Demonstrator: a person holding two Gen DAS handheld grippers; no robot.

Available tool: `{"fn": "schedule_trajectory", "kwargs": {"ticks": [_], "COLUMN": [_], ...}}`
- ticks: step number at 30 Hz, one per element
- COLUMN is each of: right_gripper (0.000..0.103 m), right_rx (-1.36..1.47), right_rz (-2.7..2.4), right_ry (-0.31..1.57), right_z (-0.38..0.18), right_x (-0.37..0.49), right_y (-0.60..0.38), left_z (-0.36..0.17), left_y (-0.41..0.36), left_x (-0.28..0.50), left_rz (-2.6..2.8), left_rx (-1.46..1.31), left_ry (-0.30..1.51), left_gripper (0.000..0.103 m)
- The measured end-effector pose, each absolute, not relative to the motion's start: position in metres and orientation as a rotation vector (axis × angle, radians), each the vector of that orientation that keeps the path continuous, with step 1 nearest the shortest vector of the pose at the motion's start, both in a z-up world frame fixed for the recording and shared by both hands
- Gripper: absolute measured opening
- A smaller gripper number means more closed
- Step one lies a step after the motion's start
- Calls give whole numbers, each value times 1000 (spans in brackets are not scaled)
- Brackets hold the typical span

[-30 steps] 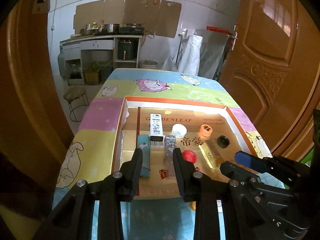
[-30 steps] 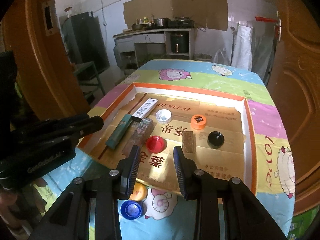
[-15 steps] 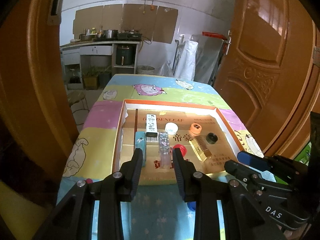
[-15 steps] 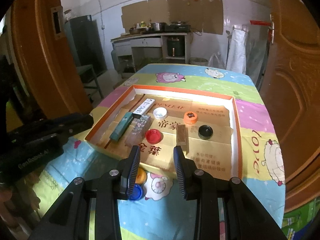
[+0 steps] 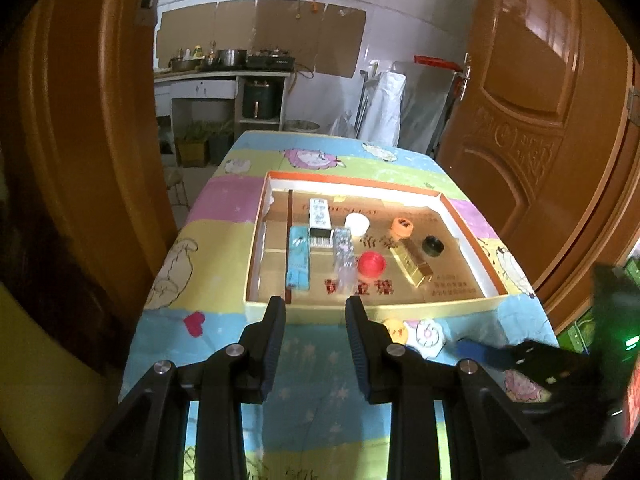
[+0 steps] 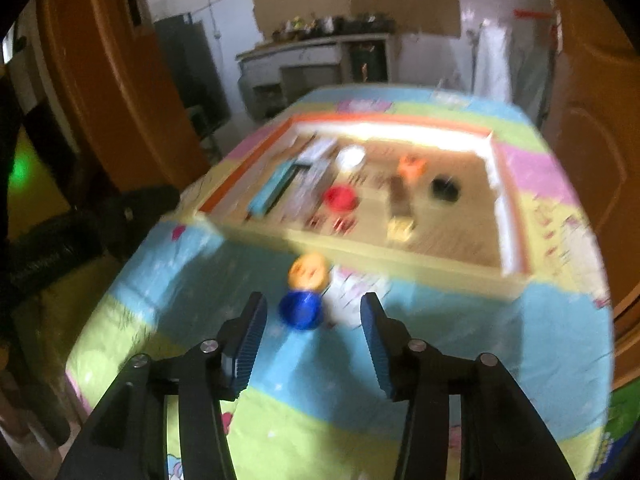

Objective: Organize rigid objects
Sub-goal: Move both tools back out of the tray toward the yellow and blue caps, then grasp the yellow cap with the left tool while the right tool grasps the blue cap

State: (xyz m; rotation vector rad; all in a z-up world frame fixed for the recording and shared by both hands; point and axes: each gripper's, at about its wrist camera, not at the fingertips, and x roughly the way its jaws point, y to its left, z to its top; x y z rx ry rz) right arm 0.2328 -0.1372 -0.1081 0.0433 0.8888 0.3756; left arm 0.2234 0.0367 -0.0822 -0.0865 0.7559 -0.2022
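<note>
- The table (image 5: 224,216), draped in a cartoon-print cloth, carries everything; the shallow cardboard box (image 5: 372,307) sits across the middle of it and serves as the sorting tray.
- Inside the box the long pieces lie side by side at its left: a teal bar (image 5: 299,256), a white printed pack (image 5: 319,213) and a clear patterned pack (image 5: 344,250). A gold bar (image 5: 414,262) lies right of centre. They look grouped by shape.
- The round caps inside the box form their own cluster: white (image 5: 357,224), orange (image 5: 401,228), black (image 5: 433,246) and red (image 5: 371,264).
- Two caps are not yet sorted: a yellow cap (image 6: 309,271) lies just outside the box's near wall, and a blue cap (image 6: 301,311) touches it on the side farther from the box.
- The right gripper (image 6: 313,330), angled down just short of the blue cap, has its jaws opening. The cap sits just ahead of the tips, so nothing is grasped. It is probably widening to straddle the cap.
- The left gripper (image 5: 315,326) hangs in front of the box's near wall, jaws a little apart and empty, apparently waiting its turn.
</note>
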Motion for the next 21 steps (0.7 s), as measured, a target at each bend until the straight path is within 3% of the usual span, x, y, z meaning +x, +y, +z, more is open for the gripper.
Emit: {"fn": "schedule_trajectory", "kwargs": {"ticks": [11,13,21], "right_gripper": [50,30,30], "right_rx": [-57,-75,-65], "right_rz": [349,349,300], "right_ry": [899,901,889], "right_z": [-143,-142,-138], "right_x": [247,248,228], "right_y": [-109,-107,-132], "left_z": [-96,-99,-120], "left_y": [41,36,-16], "left_x": [218,218,229], "left_rz": [-218,-241,-397], "left_rx": [-100,-93,0], "left_ry": [791,799,870], "left_gripper": [31,31,31]}}
